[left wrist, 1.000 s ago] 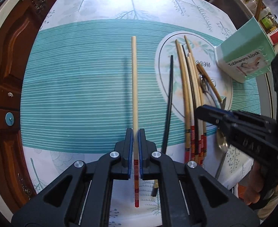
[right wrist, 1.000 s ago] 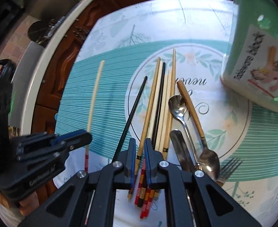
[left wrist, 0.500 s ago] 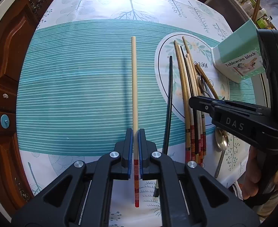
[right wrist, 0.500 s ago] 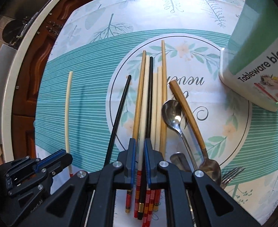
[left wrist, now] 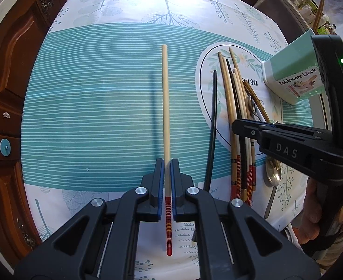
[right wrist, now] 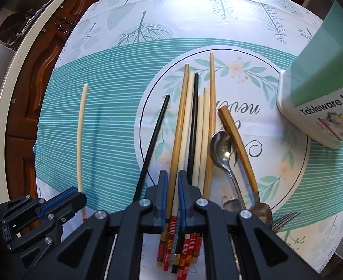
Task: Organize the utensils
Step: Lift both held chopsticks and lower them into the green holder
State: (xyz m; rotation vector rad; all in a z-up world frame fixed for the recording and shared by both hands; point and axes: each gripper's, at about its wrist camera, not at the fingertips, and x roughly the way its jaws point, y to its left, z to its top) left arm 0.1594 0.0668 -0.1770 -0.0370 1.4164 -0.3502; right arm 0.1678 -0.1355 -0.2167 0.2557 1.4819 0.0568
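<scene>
A white tablecloth with teal stripes and leaf prints (left wrist: pixel 96 107) covers the table; its printed round floral medallion (right wrist: pixel 248 121) serves as the landmark here. Dark carved wooden cabinet doors (left wrist: pixel 10 74) stand beyond the cloth's left edge, well apart from the medallion. At the medallion's right rim stands a mint-green and white "Tableware block" utensil holder (right wrist: pixel 320 107), its top cut off by the frame in the right wrist view and partly hidden behind the right gripper's body in the left wrist view.

The left gripper (left wrist: pixel 168 186) hovers well left of the medallion, its narrow blue-padded fingers (left wrist: pixel 160 186) flanking a single pale wooden chopstick with a red banded end (left wrist: pixel 165 107) that lies on the teal stripes; whether the pads press it or just clear it is hard to tell. The right gripper (right wrist: pixel 171 193) sits at the medallion's near edge, fingers narrow around a tan wooden chopstick (right wrist: pixel 179 121) and a cream one touching it, contact uncertain.

Across the medallion lies a bundle of mixed tan, cream and black chopsticks (right wrist: pixel 201 126), with a lone black chopstick (right wrist: pixel 152 144) crossing its left rim. Just right of the bundle rest a steel spoon (right wrist: pixel 220 144) and a wooden-handled spoon (right wrist: pixel 239 144). A fork's tines (right wrist: pixel 284 220) show near the medallion's lower right, the handle hidden.
</scene>
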